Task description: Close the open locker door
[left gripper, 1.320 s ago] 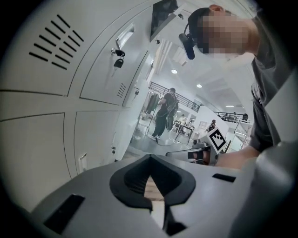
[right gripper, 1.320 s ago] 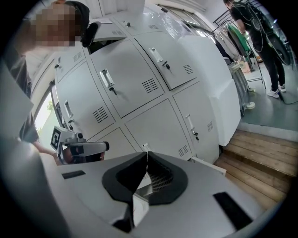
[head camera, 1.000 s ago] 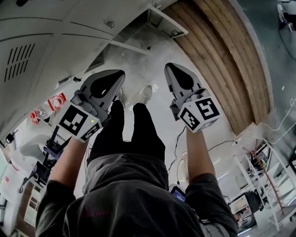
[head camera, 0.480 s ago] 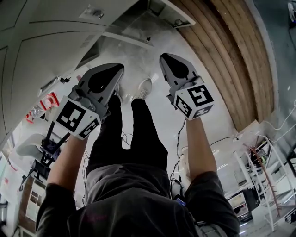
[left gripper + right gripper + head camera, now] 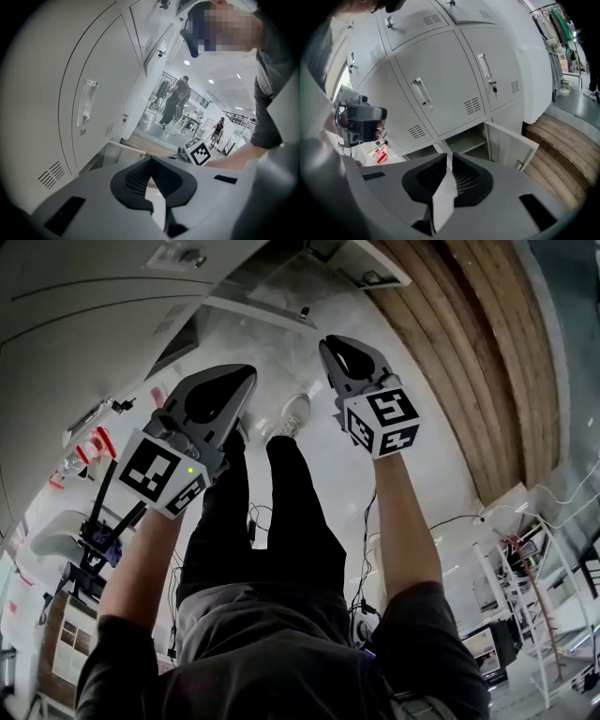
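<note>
Though head view clips it, door (image 5: 509, 146) ajar

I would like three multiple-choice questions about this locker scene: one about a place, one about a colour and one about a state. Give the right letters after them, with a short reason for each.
1. In which row is the open locker door?
A. top row
B. bottom row
C. middle row

2. What colour are the lockers?
A. red
B. dark blue
C. light grey

3. How is the right gripper?
A. jaws together, empty, apart from the door
B. clamped on the door's edge
C. wide open around a handle

Answers: B, the door swings out at floor level beside the wooden step. C, every door front is pale grey. A, the right gripper view shows nothing between its jaws, and the door lies beyond them.
</note>
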The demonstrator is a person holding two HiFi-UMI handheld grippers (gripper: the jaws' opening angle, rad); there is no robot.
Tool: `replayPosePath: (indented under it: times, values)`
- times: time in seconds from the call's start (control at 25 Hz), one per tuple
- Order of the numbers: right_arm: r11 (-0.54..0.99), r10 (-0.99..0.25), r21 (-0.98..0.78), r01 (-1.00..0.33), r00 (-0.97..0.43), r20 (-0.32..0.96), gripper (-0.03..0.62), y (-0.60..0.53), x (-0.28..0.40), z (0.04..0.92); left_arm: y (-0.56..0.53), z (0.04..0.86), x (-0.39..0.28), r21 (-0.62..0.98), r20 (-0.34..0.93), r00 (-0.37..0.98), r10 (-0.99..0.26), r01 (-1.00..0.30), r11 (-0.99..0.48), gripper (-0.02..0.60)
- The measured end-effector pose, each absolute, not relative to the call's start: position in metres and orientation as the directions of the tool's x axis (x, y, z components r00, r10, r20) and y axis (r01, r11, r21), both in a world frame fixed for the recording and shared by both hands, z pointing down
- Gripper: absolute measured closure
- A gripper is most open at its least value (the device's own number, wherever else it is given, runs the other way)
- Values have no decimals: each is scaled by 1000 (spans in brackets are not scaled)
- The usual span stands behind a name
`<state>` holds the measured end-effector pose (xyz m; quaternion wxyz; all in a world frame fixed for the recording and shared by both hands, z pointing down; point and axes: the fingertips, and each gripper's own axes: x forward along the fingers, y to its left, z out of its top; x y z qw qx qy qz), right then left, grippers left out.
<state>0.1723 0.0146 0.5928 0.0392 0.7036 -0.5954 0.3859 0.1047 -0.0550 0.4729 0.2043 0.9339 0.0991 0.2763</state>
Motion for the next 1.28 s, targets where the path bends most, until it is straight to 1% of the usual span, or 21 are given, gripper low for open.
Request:
replayPosePath:
  times: [0.12,0.24,0.6,1.0,1.28]
  values:
    - [-298,-782,-400,-867,-19,623,565,13,168,615,-53,476,102,447,469,826,312,83,-891,568]
    - [-319,-770,-411,-854,-19,637,536,14,167,631,-52,484,100,456,469,822,323,88,-886,568]
    - [-383,-732,-426,-820,-12,681,508,17,169,681,-49,511,98,475,476,803,359,108,-873,568]
    - [-423,-713,-469,-775,-35,701,503,15,170,712,-51,530,96,500,476,793,380,111,-859,568]
    - [-437,-696,-458,-774,-31,717,505,13,170,721,-51,532,85,508,482,791,377,98,-856,568]
